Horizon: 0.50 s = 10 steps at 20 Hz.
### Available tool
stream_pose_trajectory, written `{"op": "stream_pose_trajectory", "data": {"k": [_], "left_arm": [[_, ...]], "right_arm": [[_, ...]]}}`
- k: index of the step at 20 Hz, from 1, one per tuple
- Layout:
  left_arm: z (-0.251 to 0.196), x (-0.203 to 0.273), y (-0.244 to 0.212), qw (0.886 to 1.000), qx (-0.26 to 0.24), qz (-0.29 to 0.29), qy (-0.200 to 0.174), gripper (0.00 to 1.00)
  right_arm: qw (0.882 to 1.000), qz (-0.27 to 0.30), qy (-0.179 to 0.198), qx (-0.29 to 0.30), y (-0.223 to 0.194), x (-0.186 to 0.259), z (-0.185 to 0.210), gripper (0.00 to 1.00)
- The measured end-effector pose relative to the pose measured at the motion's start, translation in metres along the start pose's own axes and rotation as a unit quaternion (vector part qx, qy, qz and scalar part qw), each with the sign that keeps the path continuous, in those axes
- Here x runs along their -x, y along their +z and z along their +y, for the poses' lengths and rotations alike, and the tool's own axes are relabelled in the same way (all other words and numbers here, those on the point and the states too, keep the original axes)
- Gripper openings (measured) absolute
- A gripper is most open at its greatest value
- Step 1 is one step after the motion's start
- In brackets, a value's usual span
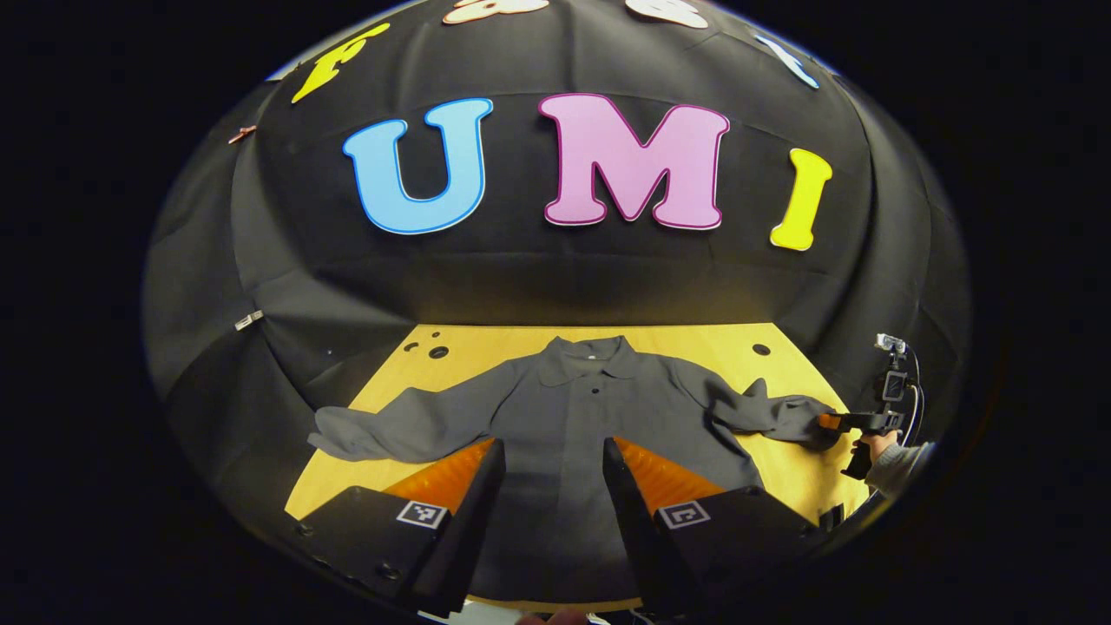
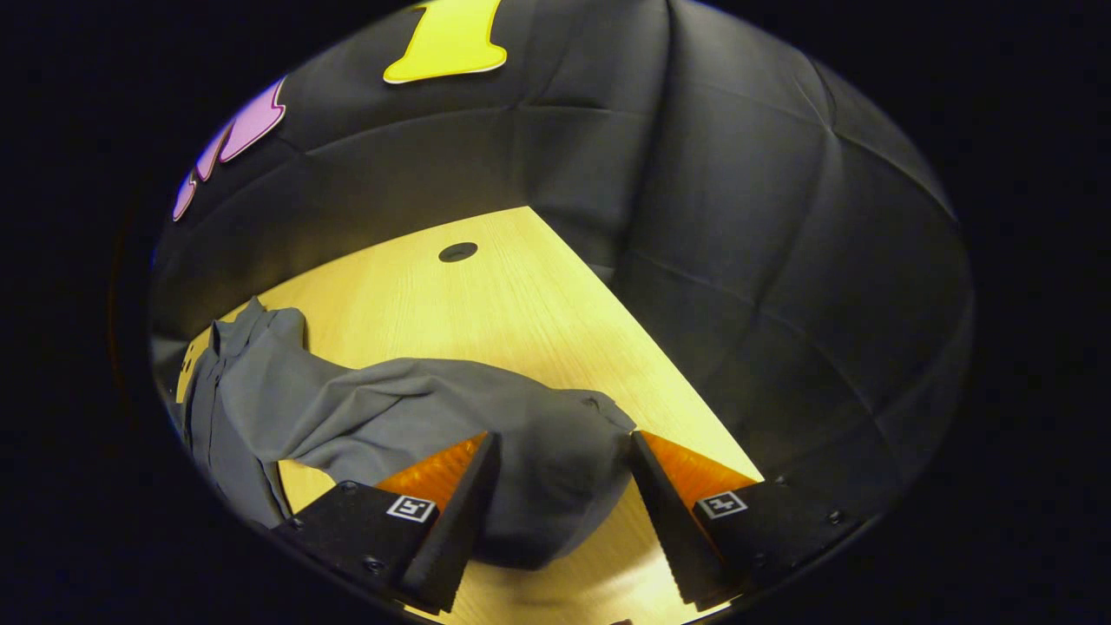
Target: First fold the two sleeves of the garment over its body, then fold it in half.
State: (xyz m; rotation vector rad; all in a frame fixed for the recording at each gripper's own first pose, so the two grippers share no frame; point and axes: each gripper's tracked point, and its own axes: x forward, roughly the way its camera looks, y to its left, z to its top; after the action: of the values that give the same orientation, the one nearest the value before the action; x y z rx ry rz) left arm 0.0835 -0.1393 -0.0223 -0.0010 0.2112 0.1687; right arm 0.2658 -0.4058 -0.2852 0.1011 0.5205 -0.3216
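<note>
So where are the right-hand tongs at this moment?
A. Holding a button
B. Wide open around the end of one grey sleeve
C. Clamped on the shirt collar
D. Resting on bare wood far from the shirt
B: in the right gripper view the right tongs stand open with the cuff end of the sleeve lying between the fingers; in the left gripper view they sit at that sleeve's tip.
</note>
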Motion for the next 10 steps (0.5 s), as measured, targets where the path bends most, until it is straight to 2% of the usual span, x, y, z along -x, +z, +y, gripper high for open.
{"op": "stream_pose_trajectory", "data": {"k": [1, 2, 3, 6, 7, 10], "left_arm": [[0.003, 0.002, -0.001, 1.0, 0.0, 0.0, 0.002, 0.73], [0.008, 0.004, -0.003, 1.0, 0.0, 0.002, 0.005, 0.73], [0.013, 0.005, -0.005, 1.0, 0.003, 0.002, 0.007, 0.73], [0.028, 0.009, -0.014, 1.0, 0.012, 0.006, 0.008, 0.73], [0.035, 0.011, -0.016, 1.0, 0.013, 0.006, 0.008, 0.73], [0.062, 0.016, -0.023, 1.0, 0.015, 0.003, 0.0, 0.73]], "right_arm": [[1.0, 0.009, -0.003, 0.006, -0.005, -0.001, 0.002, 0.91], [1.0, -0.004, -0.001, 0.009, -0.002, -0.002, 0.006, 0.82], [1.0, 0.001, 0.006, 0.015, -0.003, -0.001, 0.009, 0.8], [1.0, -0.003, -0.006, 0.023, 0.002, -0.003, 0.015, 0.2], [1.0, -0.004, -0.015, 0.022, 0.001, -0.004, 0.015, 0.08], [0.999, -0.029, -0.013, -0.01, 0.016, 0.026, 0.024, 0.06]]}}
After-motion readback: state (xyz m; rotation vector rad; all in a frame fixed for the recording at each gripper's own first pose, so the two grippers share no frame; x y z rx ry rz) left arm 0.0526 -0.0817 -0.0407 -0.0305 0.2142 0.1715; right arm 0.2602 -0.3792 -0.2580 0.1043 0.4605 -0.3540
